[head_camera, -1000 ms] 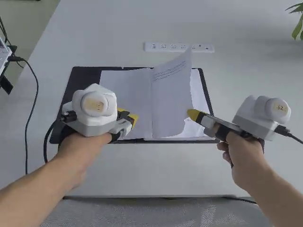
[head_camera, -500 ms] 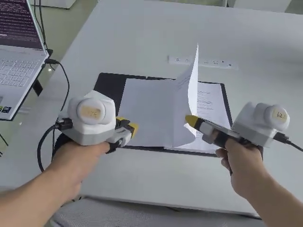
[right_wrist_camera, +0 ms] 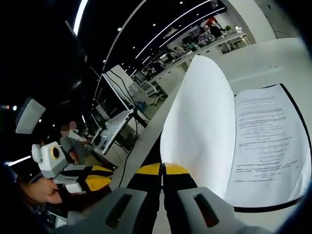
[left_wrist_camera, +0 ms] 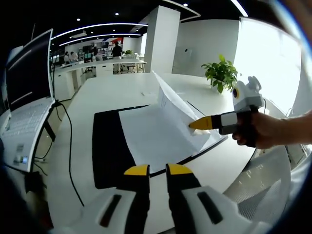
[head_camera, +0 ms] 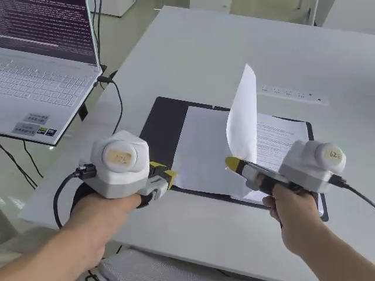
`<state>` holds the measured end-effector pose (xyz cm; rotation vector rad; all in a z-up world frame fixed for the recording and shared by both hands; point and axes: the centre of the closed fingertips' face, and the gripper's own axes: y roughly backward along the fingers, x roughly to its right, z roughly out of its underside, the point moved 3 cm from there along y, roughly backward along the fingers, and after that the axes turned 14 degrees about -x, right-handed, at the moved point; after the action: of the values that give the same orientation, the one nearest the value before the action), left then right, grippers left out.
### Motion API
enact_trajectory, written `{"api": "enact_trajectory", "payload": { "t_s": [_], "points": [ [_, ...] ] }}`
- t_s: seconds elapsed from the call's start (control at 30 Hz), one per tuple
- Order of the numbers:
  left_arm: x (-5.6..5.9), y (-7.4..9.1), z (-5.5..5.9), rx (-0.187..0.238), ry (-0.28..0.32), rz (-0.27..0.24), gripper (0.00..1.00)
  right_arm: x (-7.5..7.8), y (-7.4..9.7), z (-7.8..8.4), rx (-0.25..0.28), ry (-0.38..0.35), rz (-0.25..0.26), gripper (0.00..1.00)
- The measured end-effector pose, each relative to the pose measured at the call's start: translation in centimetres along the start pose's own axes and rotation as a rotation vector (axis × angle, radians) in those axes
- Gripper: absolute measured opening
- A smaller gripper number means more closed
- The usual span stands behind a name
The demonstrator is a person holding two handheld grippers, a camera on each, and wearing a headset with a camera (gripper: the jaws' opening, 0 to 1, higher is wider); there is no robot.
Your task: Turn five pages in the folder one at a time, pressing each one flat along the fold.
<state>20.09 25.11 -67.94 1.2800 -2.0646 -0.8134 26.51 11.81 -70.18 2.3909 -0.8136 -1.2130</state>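
The page (head_camera: 243,117) has been raised upright, clamped by the right gripper (head_camera: 233,164) above the open folder (head_camera: 161,124). The left gripper (head_camera: 164,174), jaws slightly parted, is held at the folder's 7 o'clock; a laptop (head_camera: 41,82) lies at 10 o'clock.

Pinches the low edge of a big white page (right_wrist_camera: 200,117) with the right gripper (right_wrist_camera: 162,169), yellow tips tight together. Holds it up, curved, beside a printed page (right_wrist_camera: 263,141) in the black folder (right_wrist_camera: 258,207). Shows the left gripper (right_wrist_camera: 100,178) far left.
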Motion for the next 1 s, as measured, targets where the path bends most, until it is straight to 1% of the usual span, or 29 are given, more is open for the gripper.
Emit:
{"api": "enact_trajectory", "payload": {
  "t_s": [0.17,0.23,0.33,0.47,0.57,0.63,0.67,0.8,0.83,1.0],
  "points": [
    [-0.8,0.6,0.5,0.0,0.028,-0.007,0.1,-0.6,-2.7,0.8,-0.046,0.001,-0.01,0.0],
    [-1.1,0.7,0.6,0.004,0.035,-0.01,0.1,-0.8,-3.6,1.2,-0.07,0.008,-0.006,0.0],
    [-1.5,0.7,0.9,0.001,0.046,-0.014,0.1,-1.0,-4.6,1.4,-0.085,0.015,-0.012,0.0],
    [-1.9,0.8,1.2,0.0,0.064,-0.022,0.1,-1.3,-6.3,1.7,-0.118,0.022,-0.017,0.0],
    [-2.1,0.7,1.5,-0.006,0.07,-0.025,0.09,-1.2,-7.4,2.0,-0.139,0.029,-0.016,0.0],
    [-2.4,0.6,1.7,-0.008,0.08,-0.027,0.1,-1.1,-8.3,2.4,-0.164,0.03,-0.017,0.0],
    [-2.4,0.6,1.9,-0.01,0.083,-0.027,0.09,-0.9,-8.9,2.7,-0.186,0.038,-0.009,0.0],
    [-2.5,0.5,2.3,-0.015,0.099,-0.03,0.1,-0.5,-10.4,3.5,-0.223,0.035,-0.007,0.0],
    [-2.5,0.4,2.5,-0.023,0.1,-0.03,0.09,-0.4,-10.8,3.7,-0.233,0.034,-0.005,0.0],
    [-2.7,0.3,3.0,-0.035,0.112,-0.033,0.09,0.0,-11.8,4.4,-0.262,0.023,0.002,0.0]
  ]
}}
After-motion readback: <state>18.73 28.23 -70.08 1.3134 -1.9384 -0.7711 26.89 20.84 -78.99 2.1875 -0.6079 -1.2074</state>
